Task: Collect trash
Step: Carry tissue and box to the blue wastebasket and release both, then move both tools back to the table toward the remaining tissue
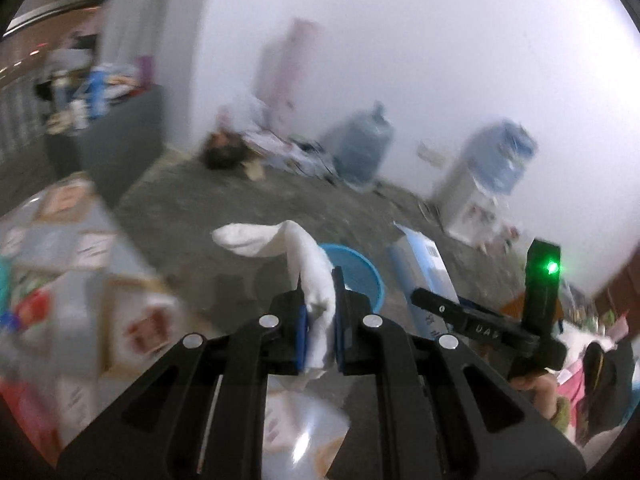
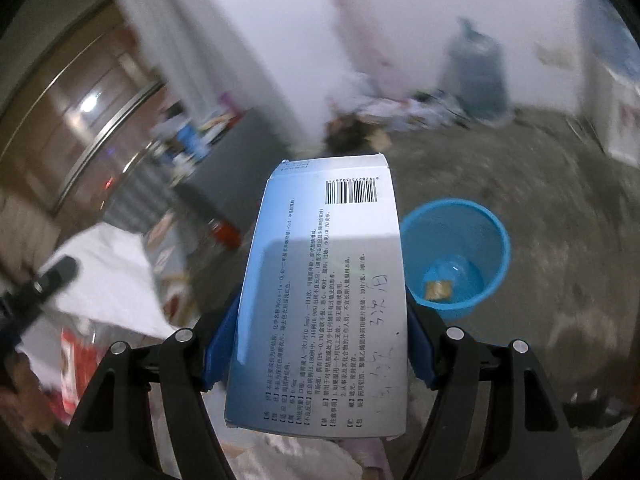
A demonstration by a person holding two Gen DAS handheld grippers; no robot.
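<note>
My left gripper is shut on a crumpled white tissue that sticks up and flops to the left. Just beyond it on the floor stands a blue waste bin, partly hidden by the tissue. My right gripper is shut on a flat blue-and-white medicine box with a barcode and printed text. In the right wrist view the blue waste bin sits to the right of the box with a small yellowish scrap inside. The right gripper also shows in the left wrist view, holding the box to the right of the bin.
A cluttered low table with packets lies at the left. Water jugs and a white dispenser stand by the far wall, with litter on the grey floor. A dark cabinet stands at the back left.
</note>
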